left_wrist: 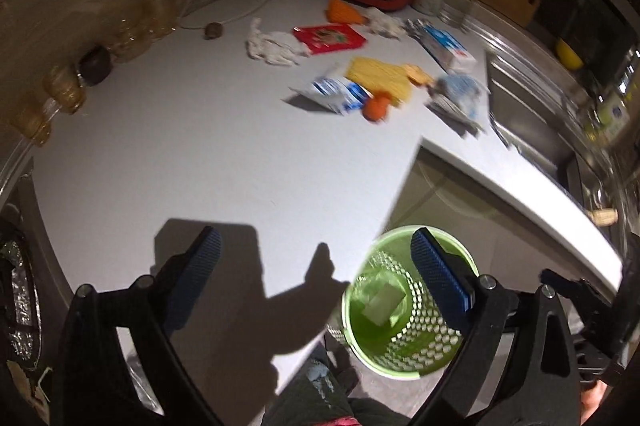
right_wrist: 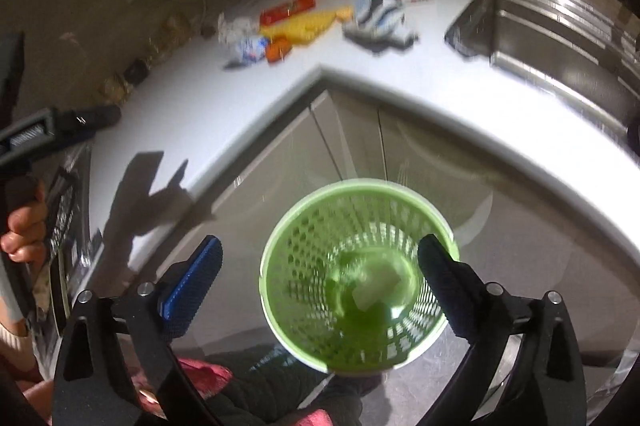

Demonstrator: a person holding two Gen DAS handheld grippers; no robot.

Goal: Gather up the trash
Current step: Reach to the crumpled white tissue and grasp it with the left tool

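Both tools spread wide and empty over the green basket [right_wrist: 356, 274] on the floor, trash [left_wrist: 360, 65] still heaped far across the tabletop [left_wrist: 180, 153], so risking a sloppy, blurred reach knocking wrappers off.

Green perforated plastic bin [right_wrist: 356, 274] – matt white countertop [left_wrist: 168, 153] – shiny ribbed steel sink [right_wrist: 560, 37], glossy cabinet doors [right_wrist: 460, 177]

Light from behind me threw hard shadows across the table [left_wrist: 160, 153]. Both views were motion-blurred. Fisheye edges bent and darkened.
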